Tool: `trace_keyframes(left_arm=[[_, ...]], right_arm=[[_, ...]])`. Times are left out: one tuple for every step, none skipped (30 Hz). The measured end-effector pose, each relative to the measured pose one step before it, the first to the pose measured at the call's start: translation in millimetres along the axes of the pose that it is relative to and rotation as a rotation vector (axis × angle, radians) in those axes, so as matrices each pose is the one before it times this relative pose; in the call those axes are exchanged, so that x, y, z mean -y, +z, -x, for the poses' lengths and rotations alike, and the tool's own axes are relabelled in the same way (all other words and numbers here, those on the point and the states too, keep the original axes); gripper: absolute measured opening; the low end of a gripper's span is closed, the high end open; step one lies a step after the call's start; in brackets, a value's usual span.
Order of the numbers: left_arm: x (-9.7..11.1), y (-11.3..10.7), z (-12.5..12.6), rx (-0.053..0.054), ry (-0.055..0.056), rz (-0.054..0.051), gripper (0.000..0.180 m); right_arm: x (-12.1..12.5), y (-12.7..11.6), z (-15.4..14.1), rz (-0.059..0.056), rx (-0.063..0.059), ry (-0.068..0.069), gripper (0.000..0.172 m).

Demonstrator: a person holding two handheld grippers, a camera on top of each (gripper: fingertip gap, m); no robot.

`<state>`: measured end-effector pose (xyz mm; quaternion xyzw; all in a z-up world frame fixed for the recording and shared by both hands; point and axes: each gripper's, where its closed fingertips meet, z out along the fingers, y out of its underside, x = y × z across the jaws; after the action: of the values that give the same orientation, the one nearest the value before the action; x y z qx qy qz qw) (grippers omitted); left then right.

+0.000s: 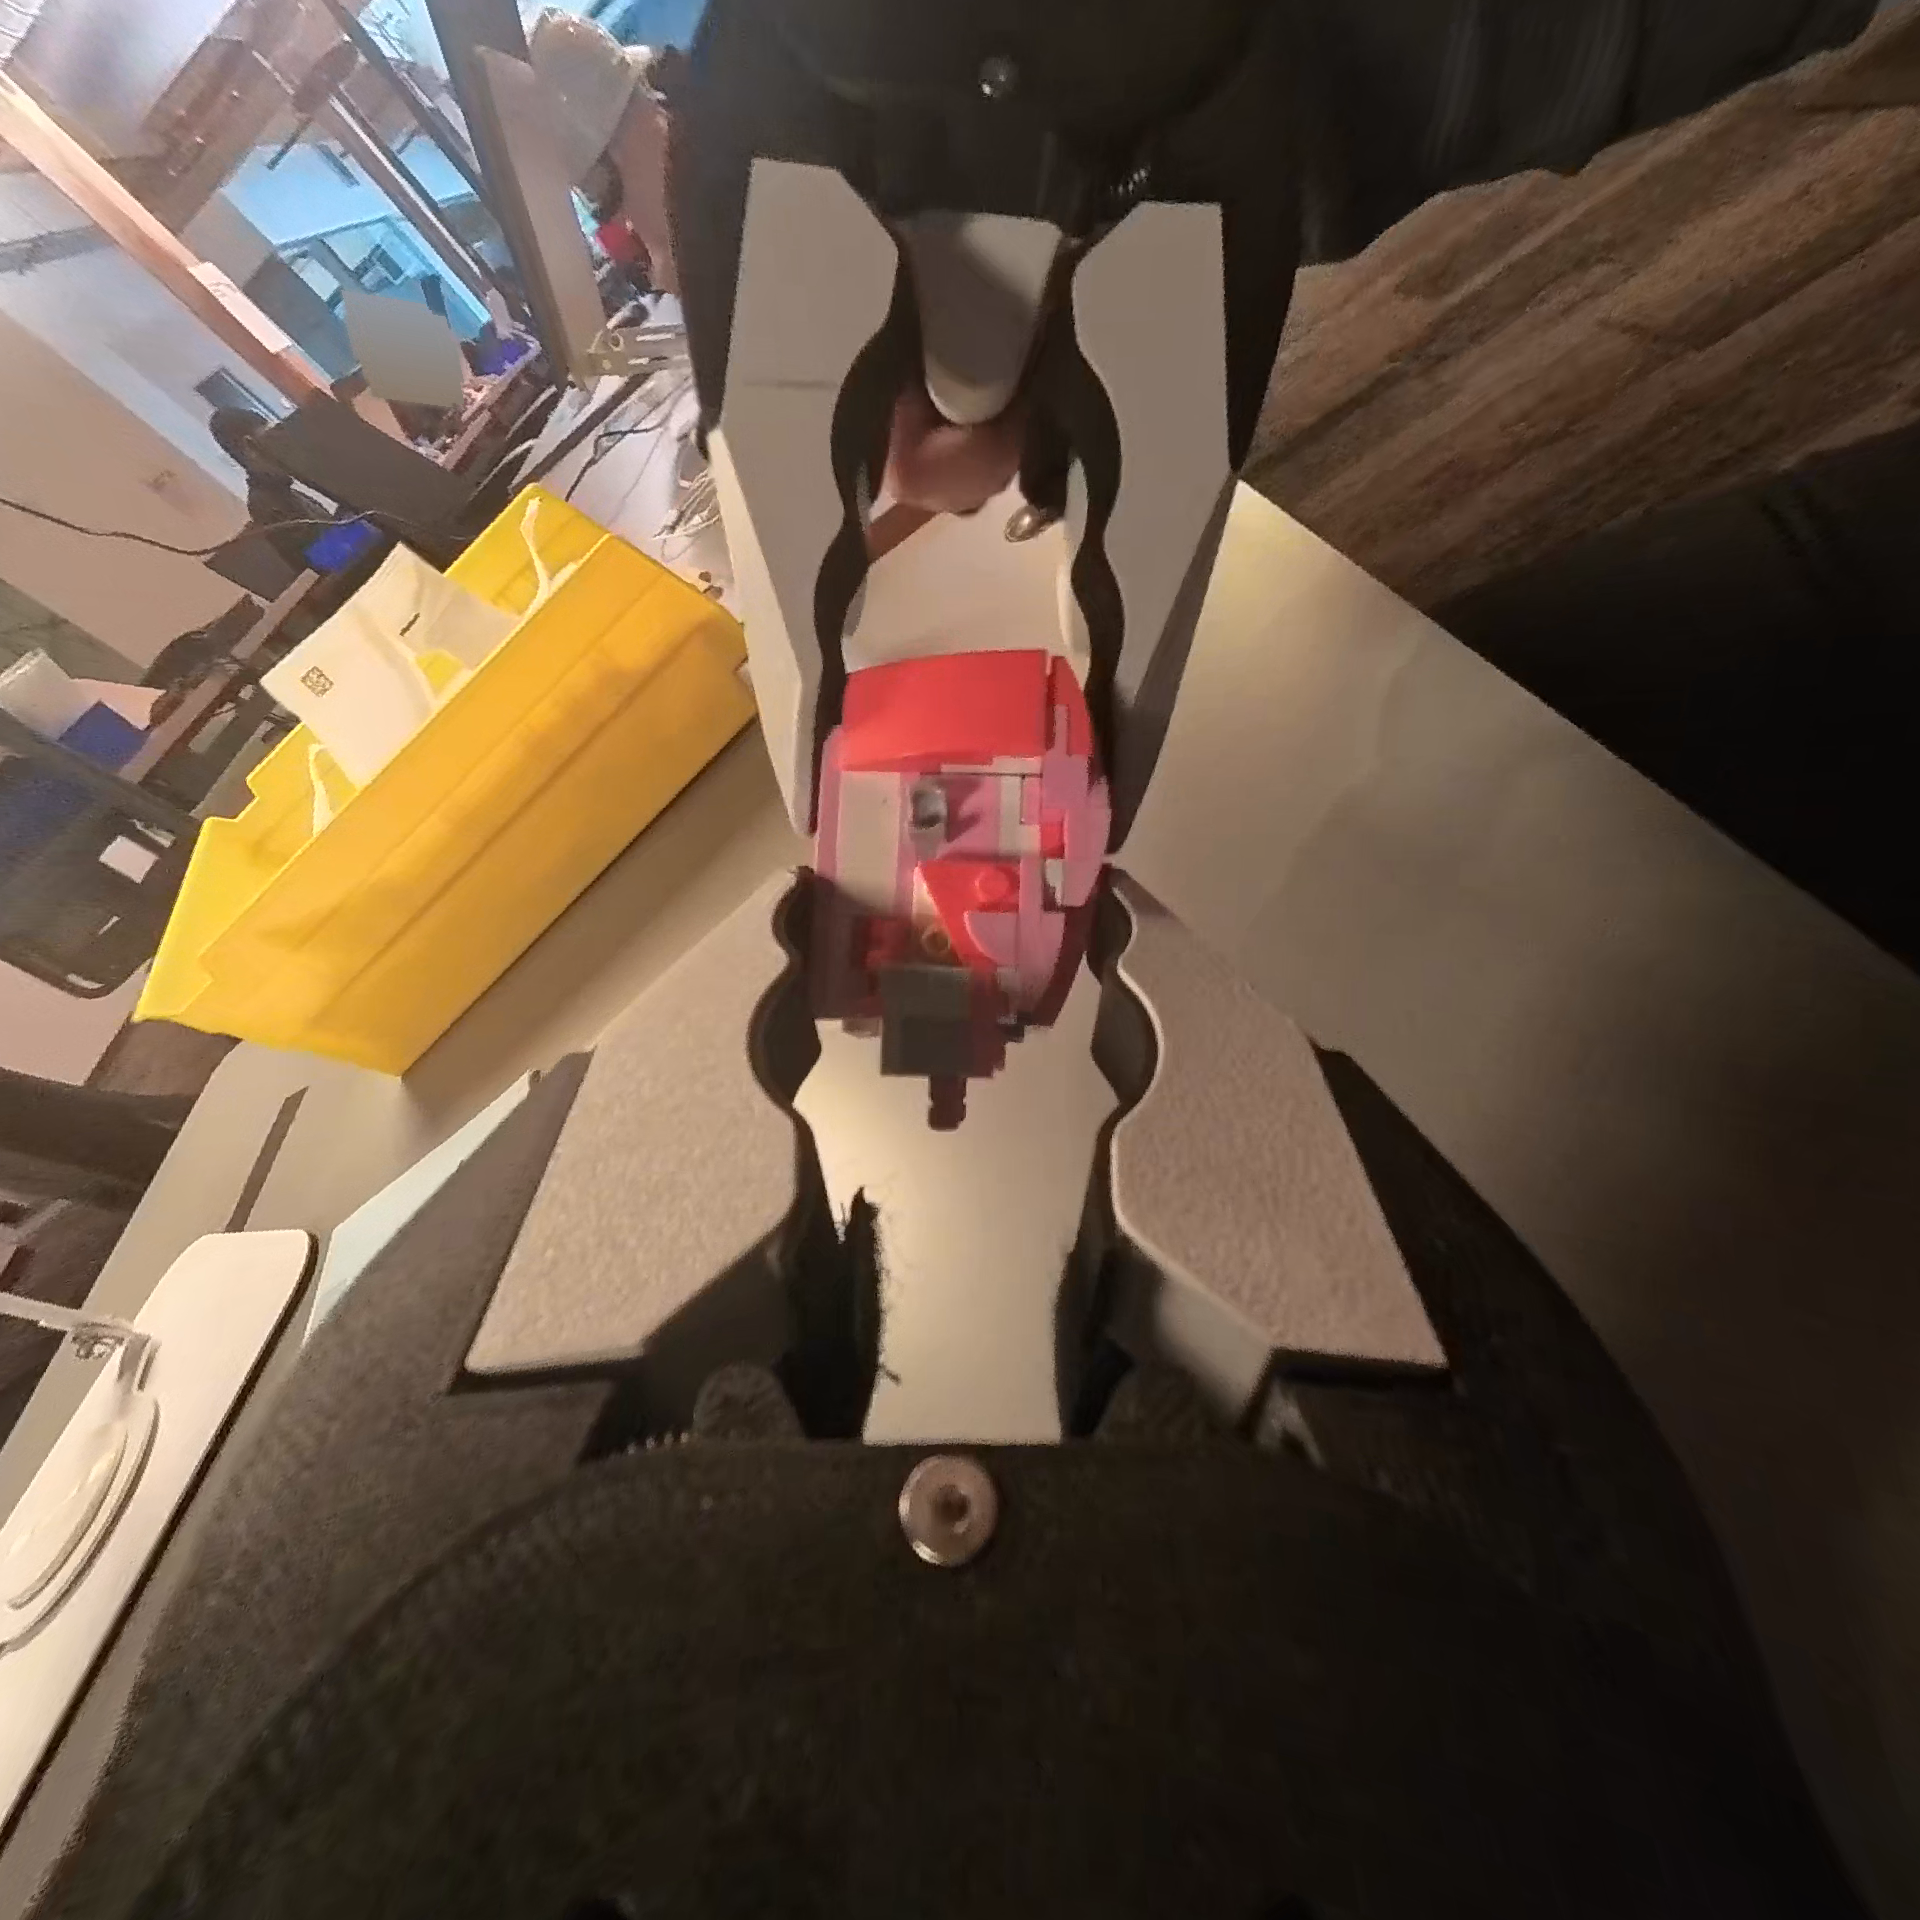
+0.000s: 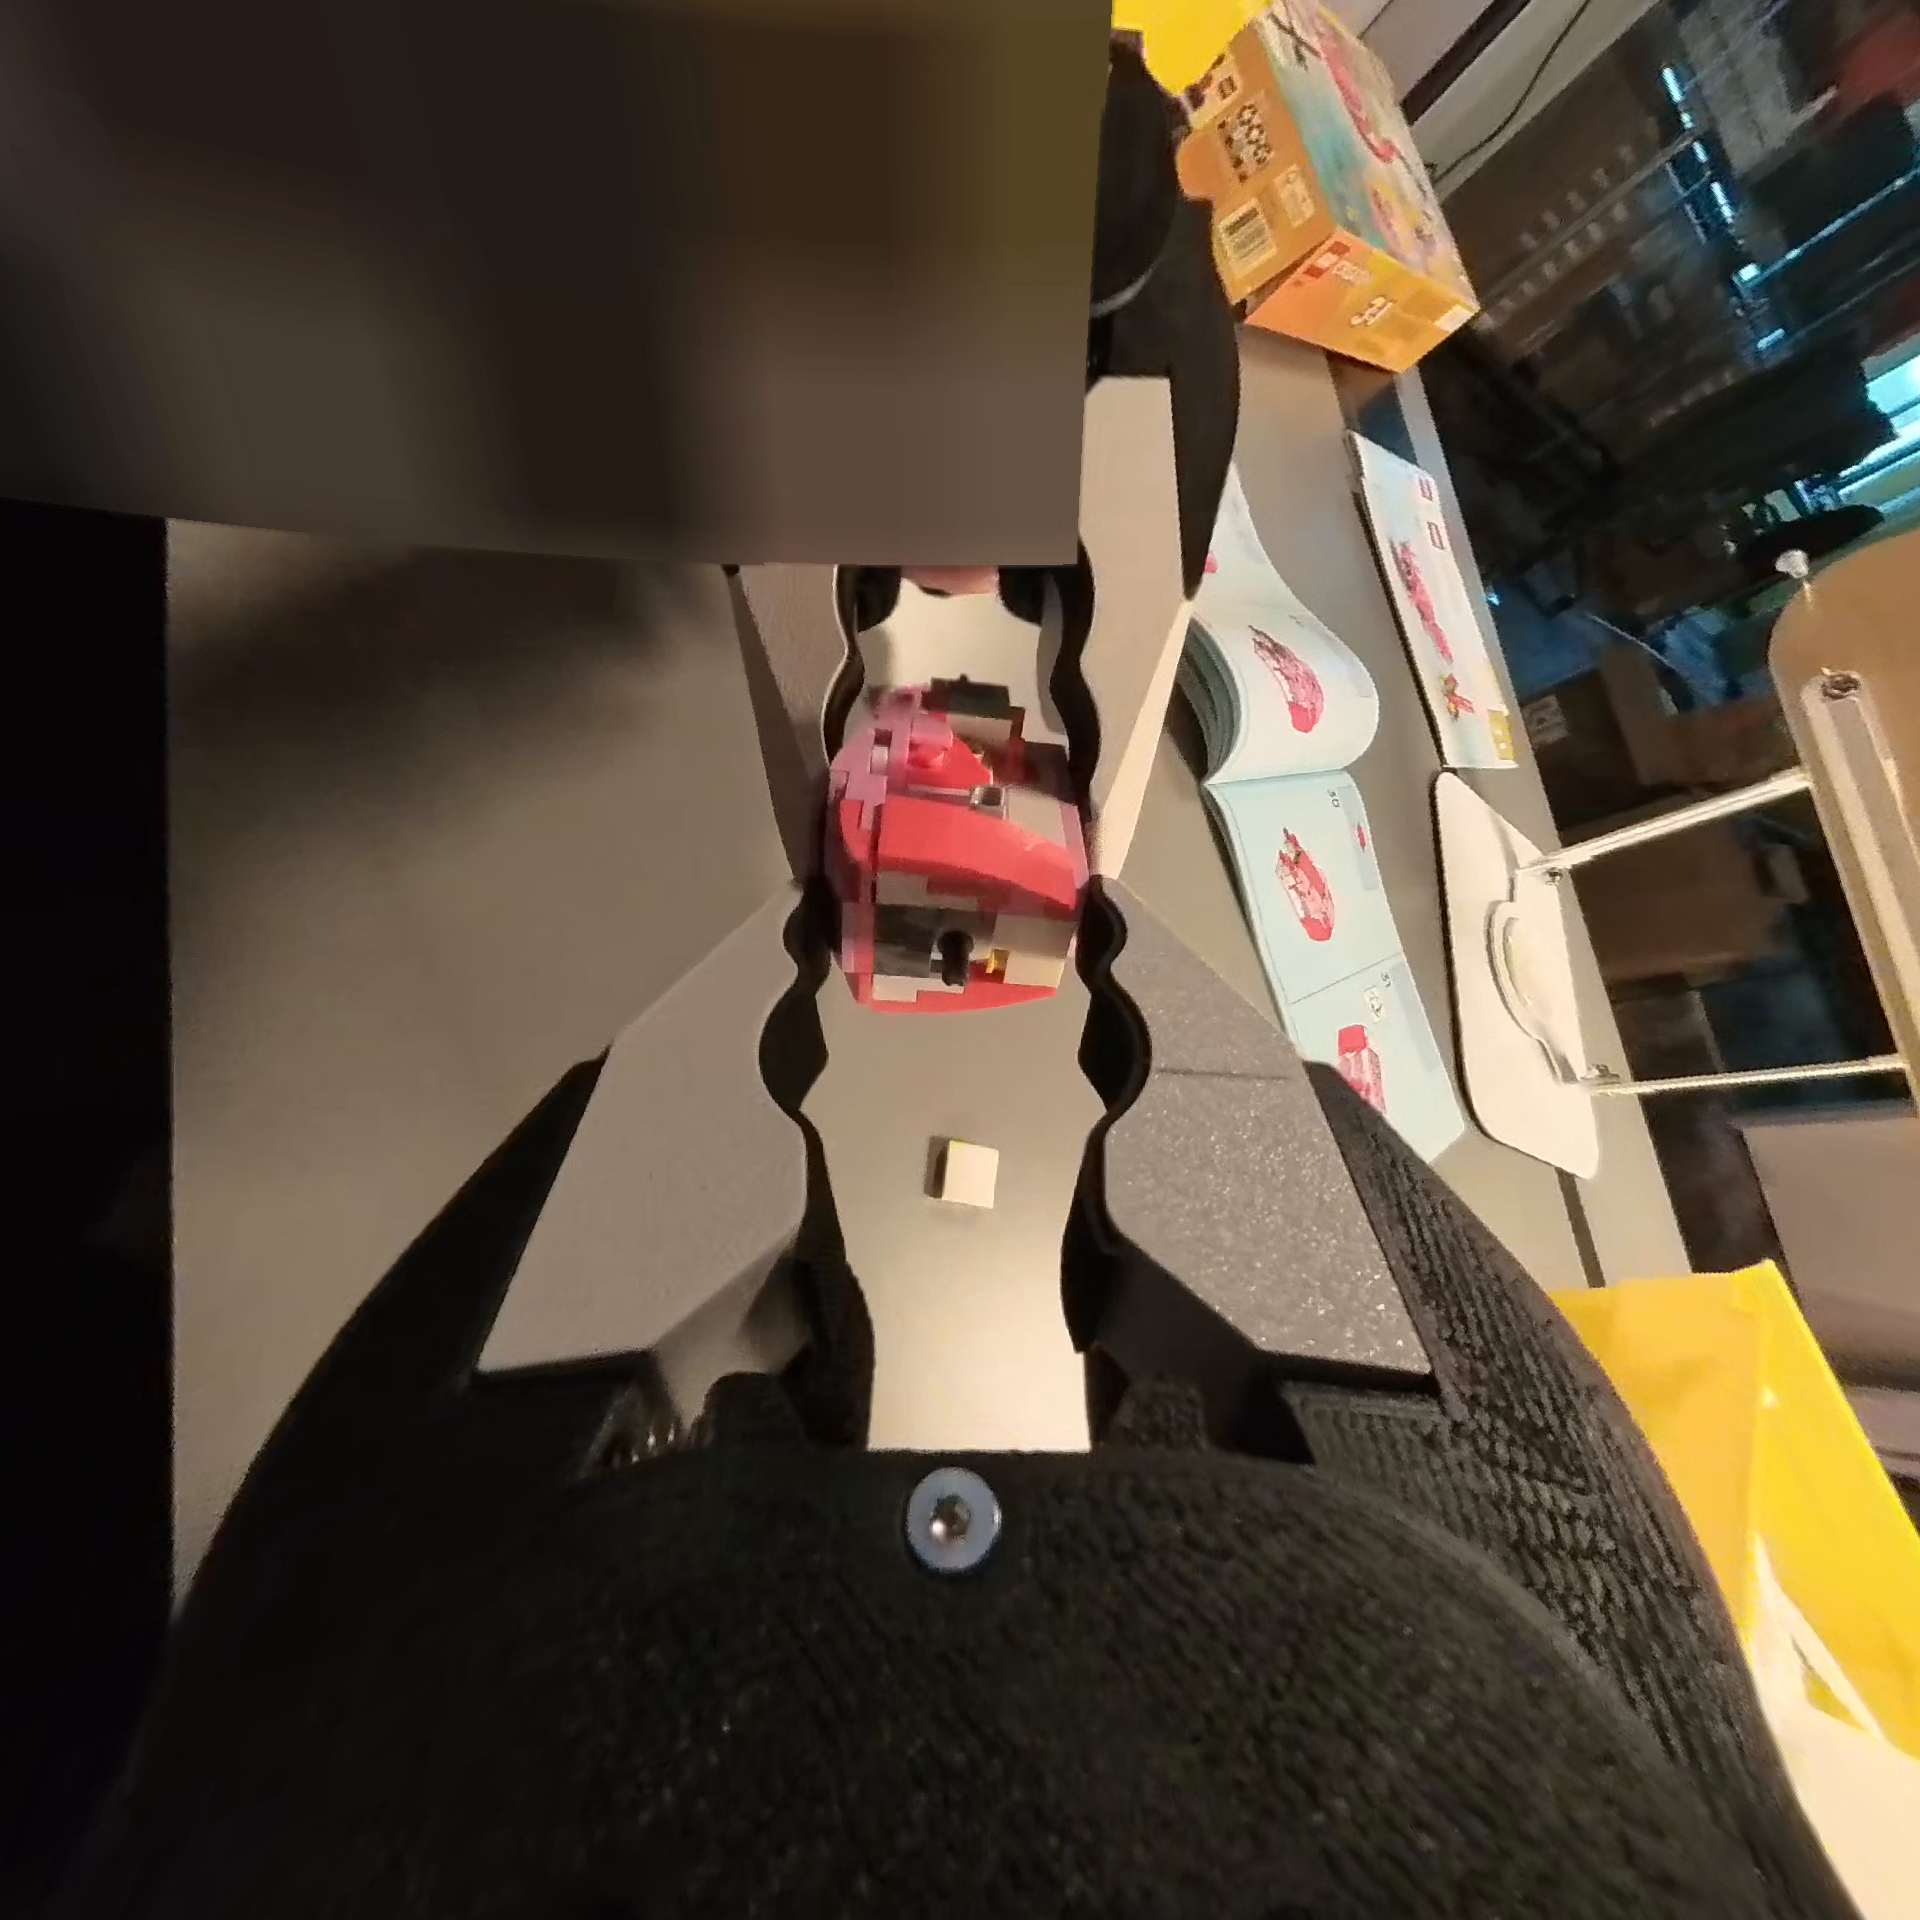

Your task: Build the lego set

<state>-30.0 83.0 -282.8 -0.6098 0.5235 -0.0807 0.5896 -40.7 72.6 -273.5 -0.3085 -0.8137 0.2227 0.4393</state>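
Brick model [image 1: 961, 862] clamped between both tongs [image 1: 951, 883], mid-air.

yellow bin [image 1: 447, 790] | open booklet [image 2: 1320, 831] | toy box [image 2: 1320, 177] | small white brick [image 2: 961, 1172]

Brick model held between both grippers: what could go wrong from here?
1. The brick model is pinched only at the fingertips of both grippers; uneven pulling might split it.
2. If either gripper opens, it may tilt or drop onto the table.
3. A loose white brick lies below and could be knocked.
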Motion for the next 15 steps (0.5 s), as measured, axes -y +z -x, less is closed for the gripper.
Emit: trace_keyframes(left_arm=[[-1.08,0.69,-1.28,-0.0058,0.0033,0.0102,0.051],[-0.41,0.44,-0.62,-0.0016,0.0009,0.0056,0.050],[-0.29,0.19,0.22,0.0020,0.0000,0.0047,0.050],[-0.74,-0.02,0.22,0.0003,0.0013,0.0060,0.050],[-1.53,-0.02,0.44,0.0005,-0.0041,0.0052,0.051],[-1.52,-0.54,0.94,0.0026,-0.0014,0.0010,0.051],[-1.73,-0.57,2.08,0.0093,-0.0030,0.0032,0.051],[-5.50,-0.40,5.96,0.0397,0.0106,0.0248,0.051],[-9.38,-1.23,6.31,0.0391,0.0248,0.0430,0.051],[-9.96,-1.52,3.99,0.0149,0.0090,0.0423,0.051],[-7.32,-1.42,4.22,0.0153,-0.0040,0.0246,0.051],[-3.32,-1.38,4.21,0.0170,-0.0060,0.0052,0.051],[-0.48,-1.20,2.73,0.0087,-0.0082,-0.0052,0.051],[0.33,-0.80,1.67,0.0059,-0.0050,-0.0028,0.051],[0.11,-0.18,0.76,0.0062,0.0057,0.0020,0.051]], right_arm=[[-0.58,0.03,0.87,0.0049,0.0064,-0.0022,0.046],[-0.46,-0.03,0.32,-0.0018,0.0028,0.0007,0.046],[-0.53,0.18,-0.31,-0.0037,-0.0024,0.0035,0.047],[-0.77,0.86,-0.06,-0.0026,-0.0024,0.0133,0.047],[-0.79,1.66,-0.51,-0.0037,-0.0073,0.0217,0.047],[-0.74,1.92,-1.12,-0.0081,-0.0132,0.0294,0.047],[-3.01,2.02,-3.22,0.0023,-0.0267,0.0309,0.047],[-6.21,1.01,-5.60,0.0190,-0.0360,0.0340,0.046],[-10.32,0.74,-6.71,0.0405,-0.0372,0.0453,0.049],[-13.09,1.07,-5.07,0.0535,-0.0221,0.0596,0.054],[-13.14,1.98,-1.90,0.0498,0.0024,0.0706,0.058],[-12.72,2.71,-0.25,0.0464,0.0163,0.0736,0.058],[-11.55,2.90,0.89,0.0419,0.0292,0.0754,0.054],[-7.44,2.68,1.58,0.0233,0.0382,0.0799,0.051],[-3.05,1.74,-0.46,0.0020,0.0240,0.0742,0.046]])
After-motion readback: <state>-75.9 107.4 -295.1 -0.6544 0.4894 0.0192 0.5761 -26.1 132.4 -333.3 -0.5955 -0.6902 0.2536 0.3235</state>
